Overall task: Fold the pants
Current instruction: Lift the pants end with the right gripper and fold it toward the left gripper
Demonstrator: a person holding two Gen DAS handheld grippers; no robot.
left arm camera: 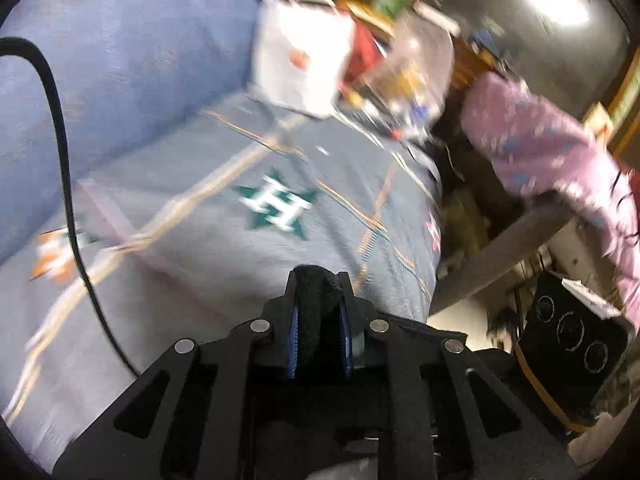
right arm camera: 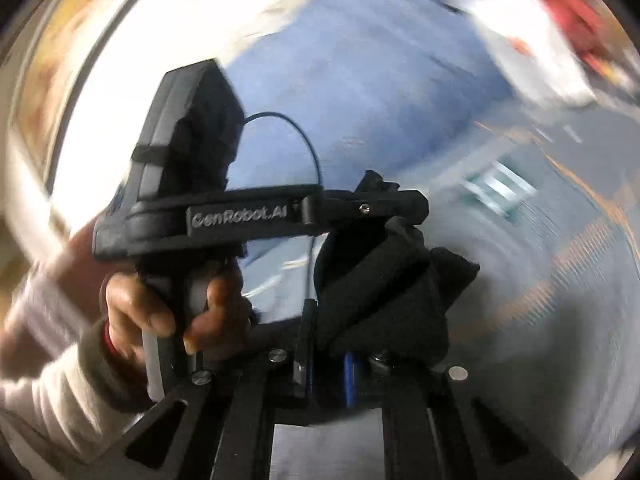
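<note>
The pants (left arm camera: 316,300) are black fabric. In the left wrist view my left gripper (left arm camera: 318,280) is shut on a fold of them, above a grey-blue bedspread (left arm camera: 200,240) with a green star logo. In the right wrist view my right gripper (right arm camera: 344,344) is shut on a bunch of the same black pants (right arm camera: 380,280). The left gripper's body (right arm camera: 360,204) shows close in front, held by a hand (right arm camera: 160,312), and touches the bunch of fabric. Both views are motion-blurred.
A blue cushion or pillow (left arm camera: 120,60) lies at the back left of the bed. A white bag (left arm camera: 300,60) and clutter stand at its far end. The pink-sleeved arm (left arm camera: 560,160) and the right gripper's device (left arm camera: 572,344) are at the right, past the bed's edge.
</note>
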